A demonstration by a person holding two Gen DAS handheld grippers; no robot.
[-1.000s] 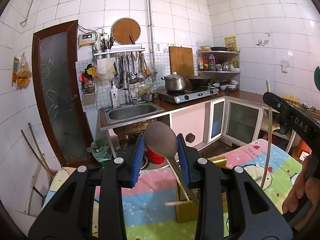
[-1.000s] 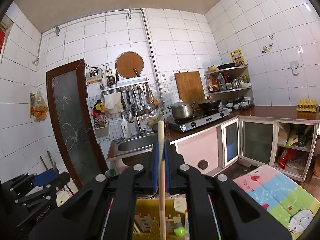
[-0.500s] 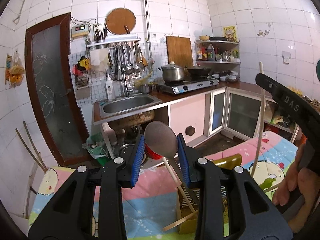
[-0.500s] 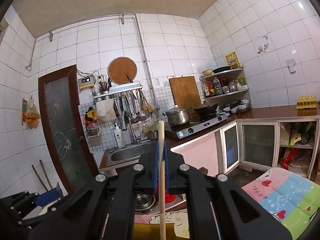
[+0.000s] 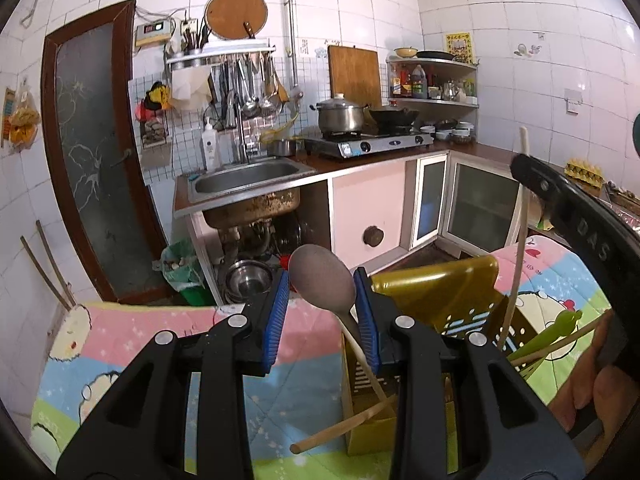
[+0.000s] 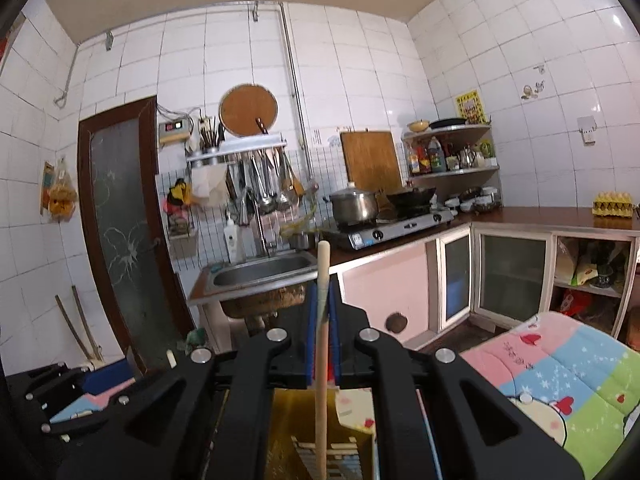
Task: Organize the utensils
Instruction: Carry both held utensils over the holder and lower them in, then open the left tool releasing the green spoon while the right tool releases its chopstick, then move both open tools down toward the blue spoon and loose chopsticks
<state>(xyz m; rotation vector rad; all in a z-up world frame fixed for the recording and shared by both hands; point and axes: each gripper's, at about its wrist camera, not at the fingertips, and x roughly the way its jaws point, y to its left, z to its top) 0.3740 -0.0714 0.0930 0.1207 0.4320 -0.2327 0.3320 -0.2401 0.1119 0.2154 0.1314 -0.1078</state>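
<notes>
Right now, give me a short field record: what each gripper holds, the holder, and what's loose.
left gripper: spoon bowl between the fingers, not clearly pinched; handle slants down into the holder
right gripper: shut on pale stick, held upright
holder: yellow slotted box on the cartoon mat
loose: wooden stick jutting out at the holder's base; green utensil leaning from it
</notes>
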